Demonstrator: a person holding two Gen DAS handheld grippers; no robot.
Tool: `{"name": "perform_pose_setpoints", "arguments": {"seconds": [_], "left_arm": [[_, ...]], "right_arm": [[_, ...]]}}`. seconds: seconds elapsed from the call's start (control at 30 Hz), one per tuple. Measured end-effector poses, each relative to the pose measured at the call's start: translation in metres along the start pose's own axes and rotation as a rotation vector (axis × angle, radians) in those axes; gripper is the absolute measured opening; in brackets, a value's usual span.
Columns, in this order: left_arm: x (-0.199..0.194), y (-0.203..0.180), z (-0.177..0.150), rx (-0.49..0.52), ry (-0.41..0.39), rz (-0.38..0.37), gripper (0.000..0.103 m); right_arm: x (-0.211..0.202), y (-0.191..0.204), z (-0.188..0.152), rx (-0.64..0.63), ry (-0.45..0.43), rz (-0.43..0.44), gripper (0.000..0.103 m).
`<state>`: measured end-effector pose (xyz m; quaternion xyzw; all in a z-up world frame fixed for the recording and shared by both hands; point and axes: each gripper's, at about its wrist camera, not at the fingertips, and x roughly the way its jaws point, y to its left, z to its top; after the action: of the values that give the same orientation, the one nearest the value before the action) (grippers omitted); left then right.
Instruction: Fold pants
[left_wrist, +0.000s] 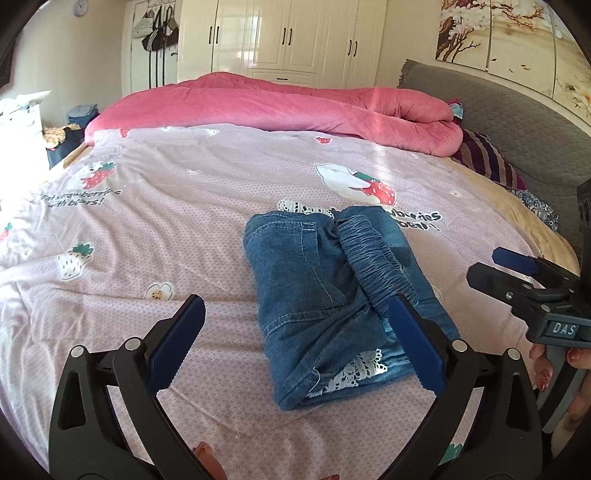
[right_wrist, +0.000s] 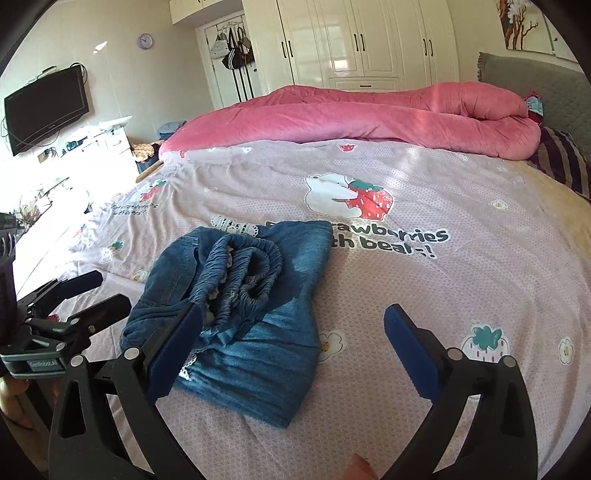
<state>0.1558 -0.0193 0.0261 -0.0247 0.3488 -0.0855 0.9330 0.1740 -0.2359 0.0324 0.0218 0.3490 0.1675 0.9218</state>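
Note:
The blue denim pants (left_wrist: 295, 266) lie folded into a small packet on the pink bedcover (left_wrist: 147, 229), with the gathered elastic waistband on top and white lace trim at both ends. My left gripper (left_wrist: 295, 301) hovers open just short of the packet; its right finger overlaps the packet's near right corner and nothing is pinched. The right gripper (left_wrist: 484, 264) shows at the right edge, off the cloth. In the right wrist view the pants (right_wrist: 258, 350) lie left of centre. My right gripper (right_wrist: 291, 310) is open there, its left finger over the waistband. The left gripper (right_wrist: 110, 290) stands open at the left.
A rolled pink duvet (left_wrist: 295, 107) runs along the far side of the bed. A grey headboard (left_wrist: 517, 122) and a striped pillow (left_wrist: 487, 158) are at the right. A white wardrobe (right_wrist: 369, 37) and a wall TV (right_wrist: 44, 107) stand beyond. A hand (left_wrist: 543, 369) grips the right tool.

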Motion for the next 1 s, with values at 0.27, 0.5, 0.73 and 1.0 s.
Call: {"name": "perform_pose_setpoints", "arguments": {"seconds": [0.27, 0.5, 0.73, 1.0], "left_arm": [[-0.02, -0.001, -0.017, -0.005, -0.01, 0.007, 0.093], [-0.036, -0.002, -0.039, -0.019, 0.001, 0.011, 0.093], [-0.047, 0.0, -0.064, -0.048, 0.032, 0.011, 0.093], [-0.056, -0.002, -0.075, -0.053, 0.032, 0.018, 0.093]], "right_arm": [[-0.018, 0.015, -0.013, -0.054, -0.019, -0.001, 0.098], [-0.027, 0.02, -0.033, -0.047, 0.004, -0.007, 0.098], [-0.034, 0.024, -0.049, -0.035, 0.025, 0.007, 0.098], [-0.044, 0.024, -0.06, -0.017, 0.02, 0.0, 0.098]]}}
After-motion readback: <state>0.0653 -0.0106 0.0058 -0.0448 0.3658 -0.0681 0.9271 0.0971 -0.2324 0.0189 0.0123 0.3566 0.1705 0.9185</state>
